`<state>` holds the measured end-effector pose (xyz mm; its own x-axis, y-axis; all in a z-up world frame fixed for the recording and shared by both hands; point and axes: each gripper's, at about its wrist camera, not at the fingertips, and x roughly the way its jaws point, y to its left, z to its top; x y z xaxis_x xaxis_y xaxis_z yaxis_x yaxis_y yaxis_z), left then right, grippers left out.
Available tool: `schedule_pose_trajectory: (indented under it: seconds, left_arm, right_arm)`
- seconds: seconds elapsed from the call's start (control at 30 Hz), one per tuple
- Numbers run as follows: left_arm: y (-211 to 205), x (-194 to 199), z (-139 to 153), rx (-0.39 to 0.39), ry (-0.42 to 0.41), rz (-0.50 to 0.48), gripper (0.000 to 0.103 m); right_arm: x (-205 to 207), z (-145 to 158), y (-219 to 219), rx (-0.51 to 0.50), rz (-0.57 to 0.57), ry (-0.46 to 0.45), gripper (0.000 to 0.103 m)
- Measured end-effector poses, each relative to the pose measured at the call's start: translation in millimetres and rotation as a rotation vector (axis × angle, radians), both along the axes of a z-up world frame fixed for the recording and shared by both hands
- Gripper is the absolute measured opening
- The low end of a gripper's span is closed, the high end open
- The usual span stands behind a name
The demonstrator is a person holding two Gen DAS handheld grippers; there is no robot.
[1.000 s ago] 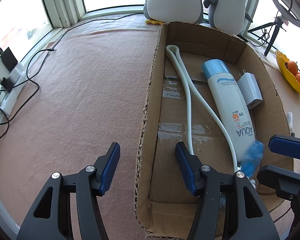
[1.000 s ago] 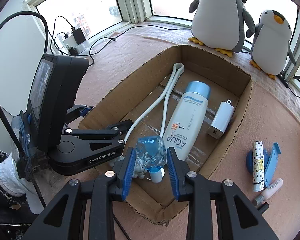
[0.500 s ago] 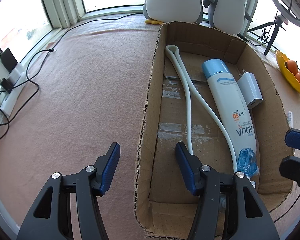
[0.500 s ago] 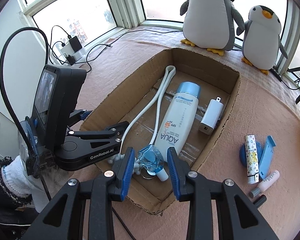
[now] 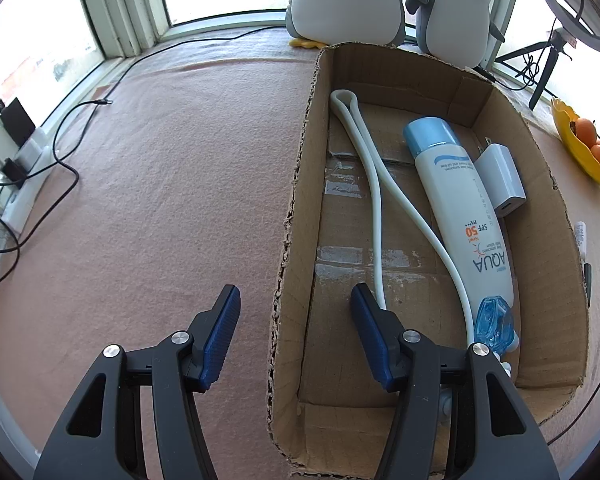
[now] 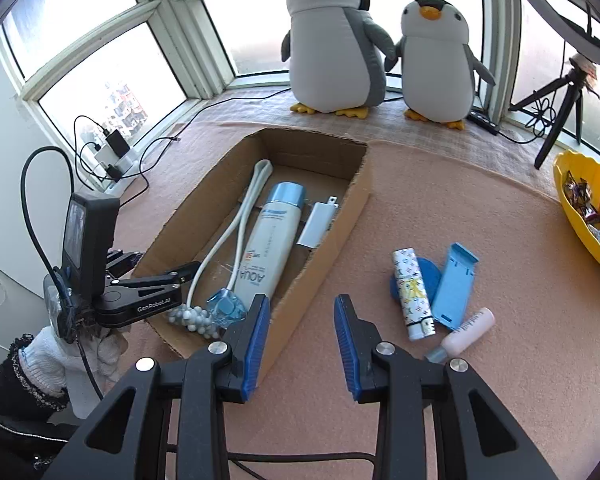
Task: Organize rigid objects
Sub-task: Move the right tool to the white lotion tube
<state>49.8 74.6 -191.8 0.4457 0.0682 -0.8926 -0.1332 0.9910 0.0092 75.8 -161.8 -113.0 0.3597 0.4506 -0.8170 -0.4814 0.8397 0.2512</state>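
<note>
1. Left wrist view: my left gripper is wide open and holds nothing, its jaws straddling the near-left wall of the cardboard box. If I drop or close from here, I judge a finger would catch that ragged wall and drag the box, shifting the sunscreen bottle, white charger, looped cord and blue clear piece inside.

2. Right wrist view: my right gripper is open and empty, above the desk just beside the box's right wall. The patterned lighter, blue case and pink tube lie packed together outside; a careless grab could pinch two or roll the tube away.
</note>
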Motion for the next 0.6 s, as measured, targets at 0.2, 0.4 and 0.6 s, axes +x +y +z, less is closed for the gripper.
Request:
schedule_pose_trajectory:
  seconds: [0.2,0.4,0.6]
  left_arm:
    - [-0.1,0.1,-0.4,0.000,0.000,0.000,0.058]
    - [0.2,0.4,-1.0,0.005,-0.003,-0.001,0.058]
    - [-0.4,0.5,-1.0,0.006,-0.002,-0.003,0.058]
  right_arm:
    - [9.0,-10.0,-40.4,-0.026,-0.073,0.029,0.030]
    - [19.3,-32.4,-81.3,-0.078,-0.217,0.106,0.030]
    - [31.6,-52.1,-106.3,-0.055,-0.343,0.193,0.030]
